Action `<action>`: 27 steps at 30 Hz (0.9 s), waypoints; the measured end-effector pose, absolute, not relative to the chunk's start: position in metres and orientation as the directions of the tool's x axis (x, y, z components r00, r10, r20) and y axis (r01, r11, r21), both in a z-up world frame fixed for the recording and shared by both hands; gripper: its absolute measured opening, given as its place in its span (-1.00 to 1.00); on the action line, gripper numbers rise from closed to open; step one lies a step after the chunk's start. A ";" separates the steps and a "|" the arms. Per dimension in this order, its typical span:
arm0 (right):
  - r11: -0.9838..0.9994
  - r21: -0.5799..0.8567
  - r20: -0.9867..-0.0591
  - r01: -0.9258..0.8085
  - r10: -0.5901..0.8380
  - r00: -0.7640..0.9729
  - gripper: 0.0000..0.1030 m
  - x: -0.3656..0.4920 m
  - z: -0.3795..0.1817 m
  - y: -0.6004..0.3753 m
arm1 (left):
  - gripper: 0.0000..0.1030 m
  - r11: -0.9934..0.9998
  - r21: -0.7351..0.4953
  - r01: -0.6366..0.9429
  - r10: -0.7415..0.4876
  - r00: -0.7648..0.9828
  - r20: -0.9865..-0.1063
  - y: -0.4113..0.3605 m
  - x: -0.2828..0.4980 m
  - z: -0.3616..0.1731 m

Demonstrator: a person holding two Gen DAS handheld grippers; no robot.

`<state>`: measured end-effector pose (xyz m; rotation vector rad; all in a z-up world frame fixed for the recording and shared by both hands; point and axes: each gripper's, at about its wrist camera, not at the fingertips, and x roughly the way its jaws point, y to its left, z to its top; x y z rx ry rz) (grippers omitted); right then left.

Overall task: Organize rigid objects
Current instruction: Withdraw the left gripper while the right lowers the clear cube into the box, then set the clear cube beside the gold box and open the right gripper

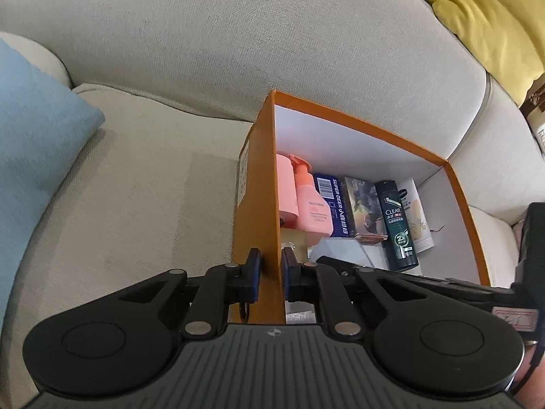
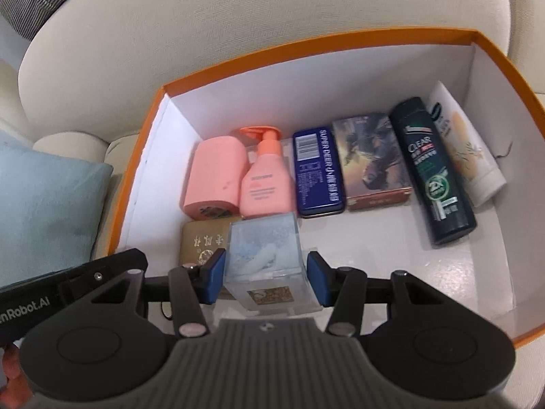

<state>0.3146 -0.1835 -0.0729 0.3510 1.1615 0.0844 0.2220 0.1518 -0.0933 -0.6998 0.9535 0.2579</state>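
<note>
my right gripper [image 2: 266, 277] pinches the clear box [image 2: 269, 266]; my left gripper [image 1: 271, 274] clamps the orange box [image 1: 274, 184] wall at 6 o'clock. a loosened pinch could tip it onto the gold box [image 2: 201, 242].

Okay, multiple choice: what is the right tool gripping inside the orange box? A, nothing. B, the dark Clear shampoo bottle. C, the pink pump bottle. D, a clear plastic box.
D: the right tool has its blue pads against both sides of the clear plastic box, inside the orange box.
</note>
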 end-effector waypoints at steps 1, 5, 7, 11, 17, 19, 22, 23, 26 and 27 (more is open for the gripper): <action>0.946 0.306 -0.885 0.109 0.241 0.398 0.01 0.316 -0.074 -0.181 | -0.73 0.754 -0.435 -0.493 -0.097 0.572 -0.815 0.152 0.222 -0.093; 0.947 0.300 -0.891 0.112 0.236 0.387 0.01 0.316 -0.080 -0.180 | -0.72 0.755 -0.438 -0.488 -0.098 0.577 -0.811 0.151 0.222 -0.093; 0.952 0.286 -0.896 0.107 0.226 0.382 0.01 0.314 -0.081 -0.180 | -0.72 0.753 -0.441 -0.489 -0.100 0.577 -0.810 0.152 0.222 -0.094; 0.962 0.256 -0.908 0.090 0.208 0.363 0.01 0.308 -0.081 -0.183 | -0.72 0.750 -0.442 -0.492 -0.098 0.579 -0.810 0.151 0.222 -0.094; 0.951 0.299 -0.920 0.075 0.266 0.288 0.01 0.299 -0.083 -0.197 | -0.73 0.756 -0.433 -0.492 -0.091 0.575 -0.813 0.151 0.224 -0.094; 0.945 0.320 -0.921 0.074 0.291 0.259 0.01 0.300 -0.084 -0.200 | -0.73 0.756 -0.429 -0.495 -0.089 0.572 -0.815 0.150 0.224 -0.093; 0.936 0.347 -0.922 0.059 0.329 0.205 0.01 0.302 -0.090 -0.201 | -0.73 0.757 -0.424 -0.498 -0.084 0.569 -0.818 0.149 0.225 -0.094; 0.933 0.355 -0.921 0.054 0.339 0.192 0.00 0.303 -0.092 -0.199 | -0.73 0.757 -0.422 -0.498 -0.084 0.567 -0.819 0.149 0.225 -0.094; 0.928 0.370 -0.919 0.048 0.359 0.162 0.00 0.305 -0.097 -0.195 | -0.73 0.758 -0.420 -0.499 -0.085 0.563 -0.822 0.150 0.225 -0.095; 0.929 0.368 -0.922 0.048 0.357 0.152 0.00 0.305 -0.099 -0.193 | -0.73 0.758 -0.421 -0.499 -0.087 0.562 -0.823 0.151 0.226 -0.095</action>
